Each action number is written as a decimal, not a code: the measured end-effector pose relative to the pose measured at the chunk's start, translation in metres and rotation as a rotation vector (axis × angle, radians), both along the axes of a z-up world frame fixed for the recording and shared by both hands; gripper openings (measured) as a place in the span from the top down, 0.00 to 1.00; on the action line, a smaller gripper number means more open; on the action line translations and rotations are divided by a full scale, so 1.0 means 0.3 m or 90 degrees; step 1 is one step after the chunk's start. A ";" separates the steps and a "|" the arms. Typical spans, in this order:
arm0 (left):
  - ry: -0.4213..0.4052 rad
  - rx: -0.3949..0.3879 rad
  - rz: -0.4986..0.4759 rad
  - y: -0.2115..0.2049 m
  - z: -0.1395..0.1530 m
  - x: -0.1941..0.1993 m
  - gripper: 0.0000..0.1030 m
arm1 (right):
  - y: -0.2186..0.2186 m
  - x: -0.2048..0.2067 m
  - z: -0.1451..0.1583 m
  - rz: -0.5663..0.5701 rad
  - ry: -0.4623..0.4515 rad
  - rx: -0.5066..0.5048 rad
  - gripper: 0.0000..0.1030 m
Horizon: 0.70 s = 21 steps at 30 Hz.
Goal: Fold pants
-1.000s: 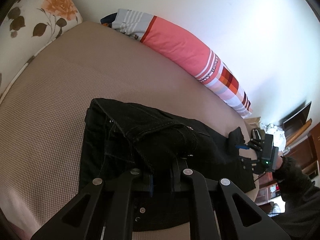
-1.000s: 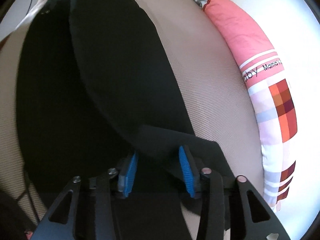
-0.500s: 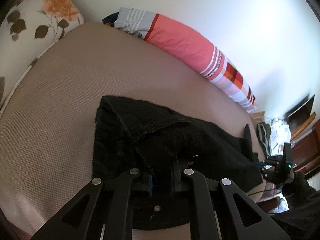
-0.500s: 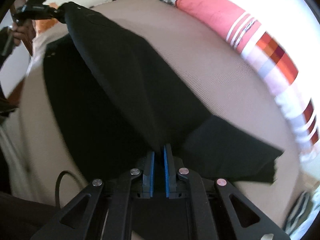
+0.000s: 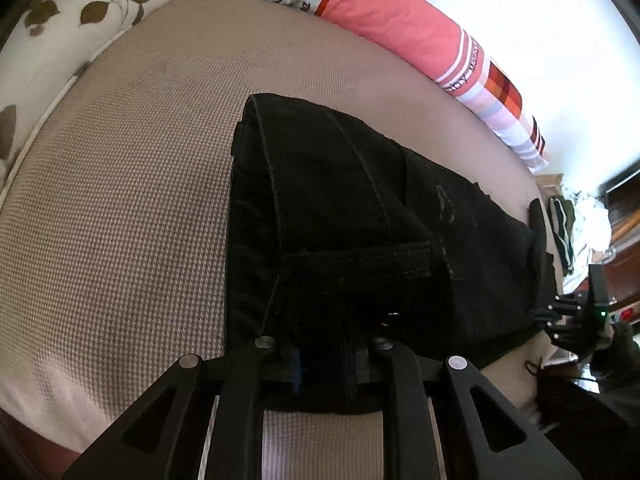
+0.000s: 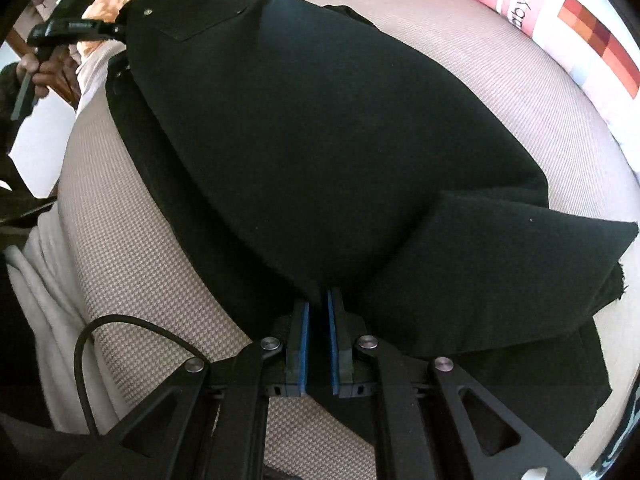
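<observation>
tension is being held across the black pants (image 6: 320,128) over the bed (image 5: 120,200), the left tool (image 5: 324,364) clamped on the waistband, the right tool (image 6: 318,344) pinching the leg end; both ends are best lowered level.

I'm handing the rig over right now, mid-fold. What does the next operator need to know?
Left gripper: shut on the waist end of the black pants.
Right gripper: shut on the leg end, cloth pinched between the blue pads.
The pants hang between both grippers above the beige bed, part resting on it.
Done: both ends gripped and raised.
Left: lay one half over the other, smooth, release.
</observation>
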State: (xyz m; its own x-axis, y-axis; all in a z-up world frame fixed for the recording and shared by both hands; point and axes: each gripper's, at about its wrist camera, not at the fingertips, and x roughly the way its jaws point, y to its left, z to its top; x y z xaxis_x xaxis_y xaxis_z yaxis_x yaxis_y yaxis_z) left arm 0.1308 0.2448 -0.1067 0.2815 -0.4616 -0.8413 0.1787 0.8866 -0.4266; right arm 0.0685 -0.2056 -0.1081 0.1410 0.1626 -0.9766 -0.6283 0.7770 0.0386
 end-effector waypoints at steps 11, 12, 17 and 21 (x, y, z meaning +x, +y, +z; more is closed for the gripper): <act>-0.016 0.085 0.023 0.084 0.105 -0.136 0.32 | 0.027 -0.024 -0.001 0.006 -0.026 0.002 0.90; -0.015 0.069 0.036 0.096 0.113 -0.147 0.32 | 0.031 -0.026 -0.001 0.008 -0.031 0.002 0.90; 0.046 -0.074 0.123 0.123 0.108 -0.150 0.34 | 0.032 -0.092 0.005 0.019 -0.050 -0.003 0.90; 0.086 -0.118 0.192 0.138 0.065 -0.116 0.45 | 0.024 -0.106 0.010 0.002 -0.048 0.013 0.89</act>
